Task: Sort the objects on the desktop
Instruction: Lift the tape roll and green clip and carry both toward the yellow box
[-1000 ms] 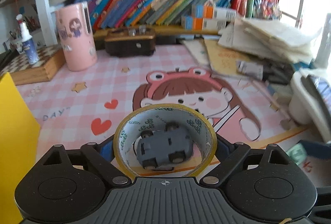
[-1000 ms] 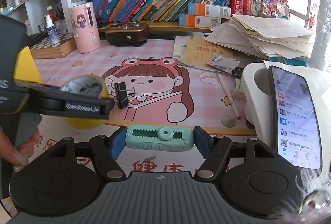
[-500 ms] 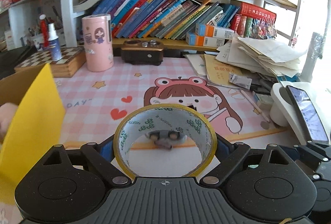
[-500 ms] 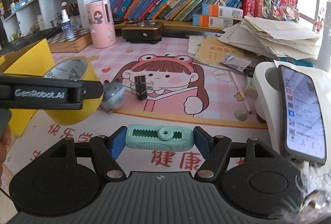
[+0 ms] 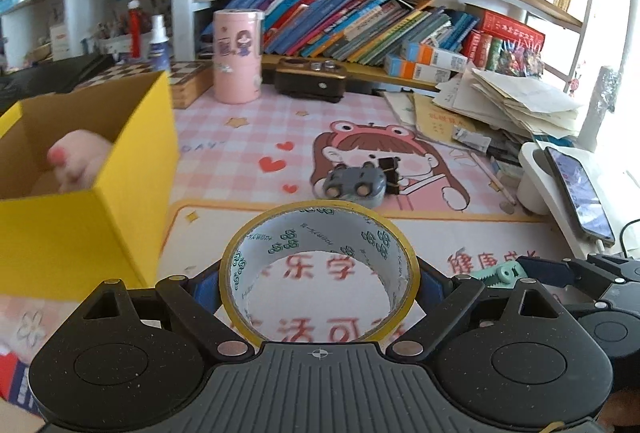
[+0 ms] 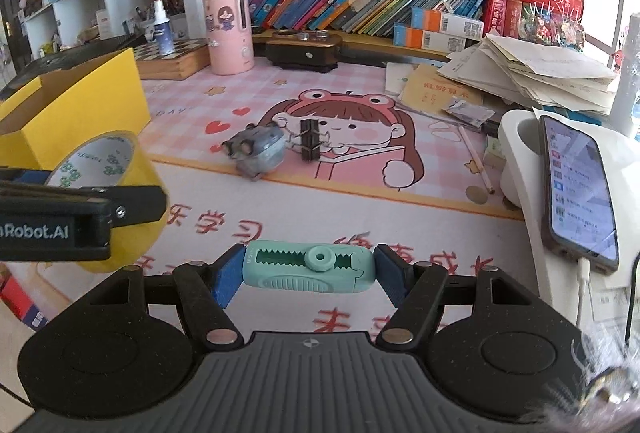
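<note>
A roll of yellow tape (image 5: 320, 229) stands upright between the fingers of my left gripper (image 5: 318, 283), which is shut on it above the mat's near edge. Just left of it is an open yellow box (image 5: 100, 225) with something pink and rounded (image 5: 76, 161) inside. My right gripper (image 6: 309, 275) is shut on a mint-green toothed plastic piece (image 6: 308, 269), held crosswise. The right wrist view shows the tape roll (image 6: 96, 161) at left beside the yellow box (image 6: 80, 101). A grey toy car (image 6: 256, 149) and a black binder clip (image 6: 310, 139) lie on the pink mat ahead.
A phone (image 6: 576, 189) leans on a white stand (image 6: 516, 137) at the right, cable plugged in. Loose papers (image 6: 528, 77) are piled behind it. A pink cylinder (image 6: 226, 33), a dark box (image 6: 304, 51) and a row of books line the back.
Both grippers have pulled back toward the near edge and shifted left with their loads. The toy car now lies farther ahead, and the yellow box has come close on the left.
</note>
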The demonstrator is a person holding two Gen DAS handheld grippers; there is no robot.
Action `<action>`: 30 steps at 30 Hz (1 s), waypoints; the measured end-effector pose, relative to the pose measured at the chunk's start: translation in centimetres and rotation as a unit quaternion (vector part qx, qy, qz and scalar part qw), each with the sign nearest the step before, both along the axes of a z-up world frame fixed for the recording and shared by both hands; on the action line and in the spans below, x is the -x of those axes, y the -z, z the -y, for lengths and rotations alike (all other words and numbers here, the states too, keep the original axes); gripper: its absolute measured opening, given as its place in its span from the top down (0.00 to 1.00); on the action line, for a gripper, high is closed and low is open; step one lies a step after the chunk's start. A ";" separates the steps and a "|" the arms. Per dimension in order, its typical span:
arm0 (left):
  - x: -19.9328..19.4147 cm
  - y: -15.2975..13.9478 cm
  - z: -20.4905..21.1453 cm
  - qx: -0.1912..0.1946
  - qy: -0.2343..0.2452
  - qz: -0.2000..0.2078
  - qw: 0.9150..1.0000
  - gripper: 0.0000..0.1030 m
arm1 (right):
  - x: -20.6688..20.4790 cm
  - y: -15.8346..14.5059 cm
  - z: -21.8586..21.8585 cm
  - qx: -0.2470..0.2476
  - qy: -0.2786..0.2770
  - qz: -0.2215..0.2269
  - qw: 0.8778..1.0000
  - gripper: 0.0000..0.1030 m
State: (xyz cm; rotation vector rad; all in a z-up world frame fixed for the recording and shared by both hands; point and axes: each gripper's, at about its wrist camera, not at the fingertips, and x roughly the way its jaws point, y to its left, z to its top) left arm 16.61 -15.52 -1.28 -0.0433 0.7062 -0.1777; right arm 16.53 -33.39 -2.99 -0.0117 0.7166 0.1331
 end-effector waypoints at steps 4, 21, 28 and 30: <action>1.6 -0.2 -1.7 0.002 -0.009 0.004 1.000 0.10 | 1.2 -0.4 -1.3 0.004 -0.004 0.004 1.000 0.35; 9.5 -1.0 -10.2 0.001 -0.023 0.012 1.000 0.10 | 8.2 -1.8 -9.6 0.012 -0.018 0.018 1.000 0.35; 13.2 -0.9 -14.4 -0.008 -0.040 0.003 0.999 0.10 | 11.8 -1.9 -13.9 0.007 -0.027 0.016 0.999 0.35; 14.1 -0.8 -15.6 -0.008 -0.046 0.000 0.999 0.10 | 12.7 -1.8 -15.1 0.006 -0.031 0.015 0.999 0.35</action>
